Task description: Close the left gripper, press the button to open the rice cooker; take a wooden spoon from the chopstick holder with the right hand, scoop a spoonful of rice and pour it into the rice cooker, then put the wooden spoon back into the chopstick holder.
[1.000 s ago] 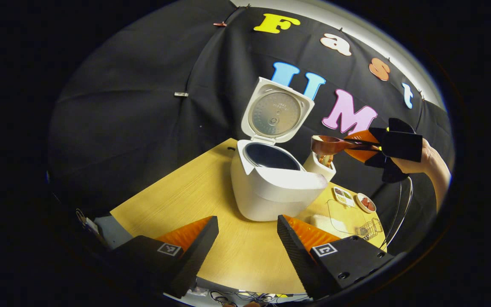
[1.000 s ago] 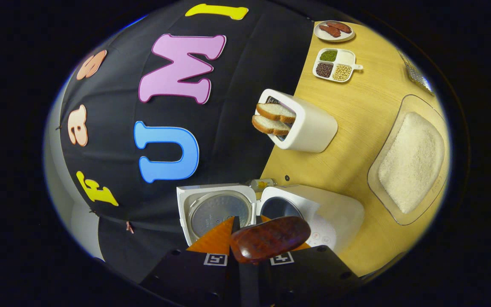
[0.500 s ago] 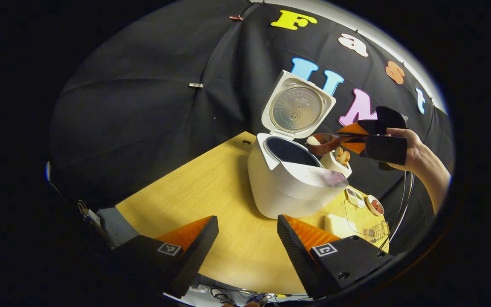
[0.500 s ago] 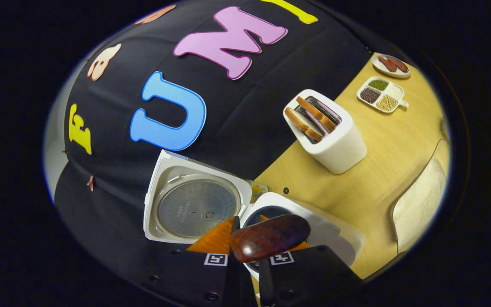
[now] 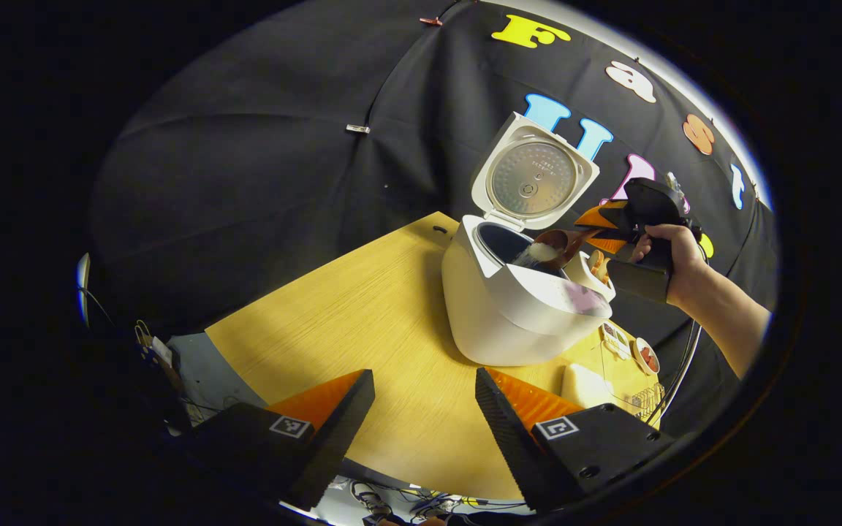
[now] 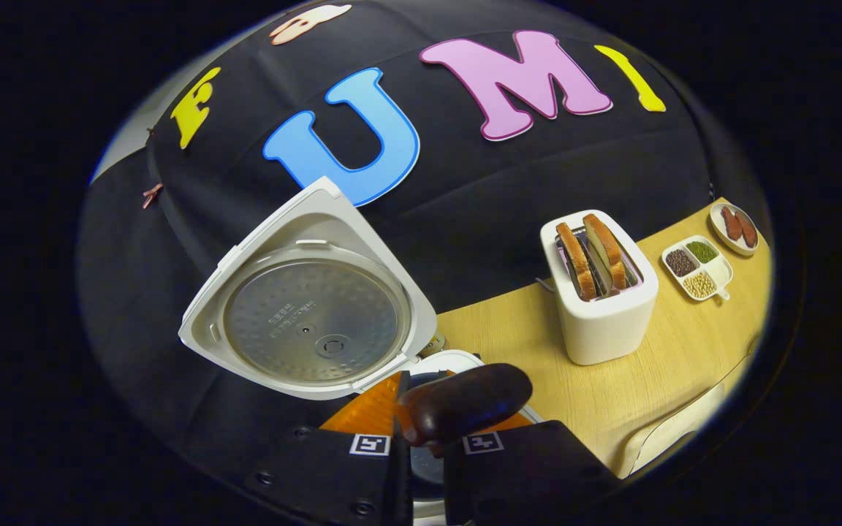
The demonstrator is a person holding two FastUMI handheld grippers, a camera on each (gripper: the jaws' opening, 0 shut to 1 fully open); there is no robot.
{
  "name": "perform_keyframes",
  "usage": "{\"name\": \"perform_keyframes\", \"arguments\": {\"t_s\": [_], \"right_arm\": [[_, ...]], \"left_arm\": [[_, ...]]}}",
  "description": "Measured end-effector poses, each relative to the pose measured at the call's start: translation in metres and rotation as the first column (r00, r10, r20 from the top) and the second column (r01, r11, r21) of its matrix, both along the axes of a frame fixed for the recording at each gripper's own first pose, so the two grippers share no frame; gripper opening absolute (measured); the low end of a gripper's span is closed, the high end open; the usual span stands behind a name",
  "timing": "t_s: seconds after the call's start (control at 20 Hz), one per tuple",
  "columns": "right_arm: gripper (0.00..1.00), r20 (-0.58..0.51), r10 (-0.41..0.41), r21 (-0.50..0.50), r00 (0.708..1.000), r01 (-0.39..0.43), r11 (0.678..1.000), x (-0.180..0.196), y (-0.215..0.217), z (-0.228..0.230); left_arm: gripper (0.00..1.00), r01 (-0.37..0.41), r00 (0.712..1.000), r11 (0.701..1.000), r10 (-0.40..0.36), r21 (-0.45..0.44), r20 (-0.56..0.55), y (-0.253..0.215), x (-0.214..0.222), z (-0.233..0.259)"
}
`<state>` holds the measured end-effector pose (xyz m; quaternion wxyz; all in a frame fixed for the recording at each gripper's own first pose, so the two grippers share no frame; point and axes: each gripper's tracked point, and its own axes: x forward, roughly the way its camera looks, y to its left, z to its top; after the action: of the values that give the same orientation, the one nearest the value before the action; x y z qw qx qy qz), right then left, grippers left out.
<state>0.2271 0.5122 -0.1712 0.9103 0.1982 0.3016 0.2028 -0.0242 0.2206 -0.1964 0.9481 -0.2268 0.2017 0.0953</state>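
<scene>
Over the open rice cooker (image 5: 516,307), the right gripper (image 5: 596,228) is clamping the wooden spoon (image 5: 556,245), bowl tipping rice potward; left gripper (image 5: 421,409) is idling with fingers wide.

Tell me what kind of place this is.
Likely a mock kitchen counter in a recording booth: a rice cooker with its lid open, a toaster holding bread, and a wooden table against black cloth.

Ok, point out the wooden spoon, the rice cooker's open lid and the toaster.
wooden spoon (image 6: 465,398), right gripper view, on the back of its bowl.
rice cooker lid (image 6: 311,321), right gripper view, on the metal inner plate.
toaster (image 6: 604,325), right gripper view, on its white front wall below the bread slices.
</scene>
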Motion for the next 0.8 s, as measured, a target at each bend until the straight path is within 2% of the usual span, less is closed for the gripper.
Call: {"name": "perform_keyframes", "arguments": {"t_s": [0.2, 0.45, 0.6, 0.75, 0.8], "right_arm": [[0.21, 0.05, 0.067, -0.071, 0.996, -0.064, 0.995, -0.002, 0.014, -0.006], [0.21, 0.127, 0.165, -0.196, 0.978, -0.139, 0.971, -0.008, 0.028, -0.012], [0.21, 0.202, 0.242, -0.283, 0.949, -0.18, 0.942, -0.011, 0.039, -0.007], [0.21, 0.245, 0.333, -0.373, 0.911, -0.228, 0.899, -0.021, 0.05, -0.009], [0.16, 0.26, 0.368, -0.403, 0.893, -0.246, 0.882, -0.027, 0.052, -0.009]], "left_arm": [[0.96, -0.006, 1.0, 1.0, 0.006, 0.024, 0.005, 0.01, -0.002, 0.004], [0.96, 0.017, 1.0, 0.999, -0.017, 0.037, 0.0, 0.011, -0.007, 0.004], [0.96, 0.047, 0.999, 0.996, -0.047, 0.07, -0.003, 0.011, -0.01, 0.004], [0.96, 0.07, 0.998, 0.993, -0.07, 0.099, -0.008, 0.013, -0.01, 0.006], [0.96, 0.073, 0.997, 0.992, -0.073, 0.099, -0.007, 0.013, -0.012, 0.007]]}}
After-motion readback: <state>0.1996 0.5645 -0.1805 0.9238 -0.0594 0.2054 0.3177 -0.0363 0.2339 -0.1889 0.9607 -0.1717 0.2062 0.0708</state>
